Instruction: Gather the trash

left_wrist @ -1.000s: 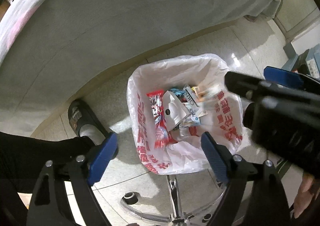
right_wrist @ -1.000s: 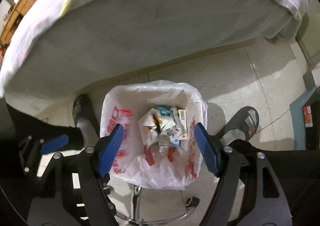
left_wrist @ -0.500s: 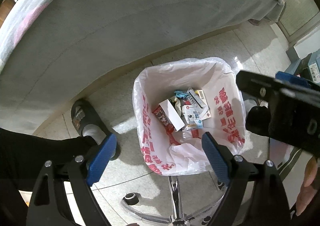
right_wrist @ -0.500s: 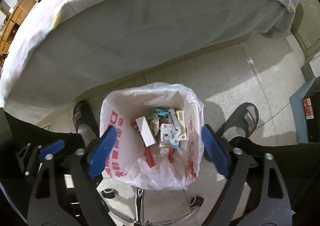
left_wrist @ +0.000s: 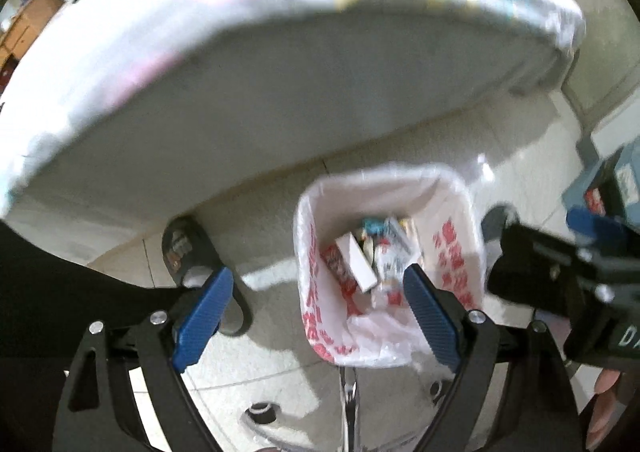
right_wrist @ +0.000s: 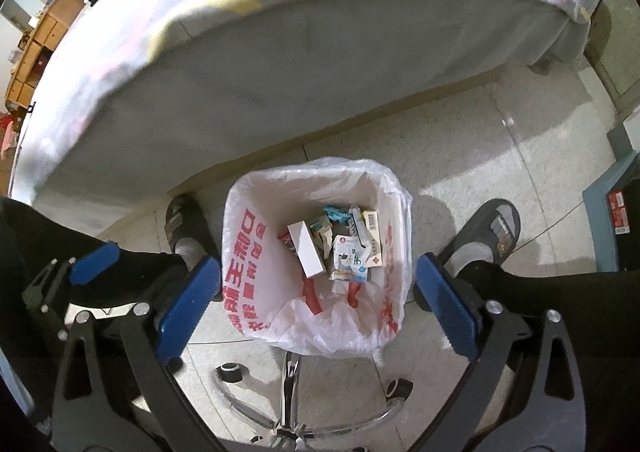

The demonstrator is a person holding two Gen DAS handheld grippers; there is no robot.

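Both grippers hang above a white plastic bin liner printed with red characters (right_wrist: pixel 316 276), and each has its blue-padded fingers spread wide with nothing between them. The left gripper (left_wrist: pixel 316 316) sits over the floor beside the bag's left rim; the right gripper (right_wrist: pixel 320 302) frames the bag from above. Down in the bag lies the collected trash: a white rectangular carton (right_wrist: pixel 306 249), a small blue-and-white printed carton (right_wrist: pixel 349 258) and a barcoded packet (right_wrist: pixel 373 230) packed close together. The person's grey slippers (right_wrist: pixel 494 230) stand on the pale tiled floor (right_wrist: pixel 472 156) either side of the bag, near a grey-sided bed (right_wrist: pixel 280 64).
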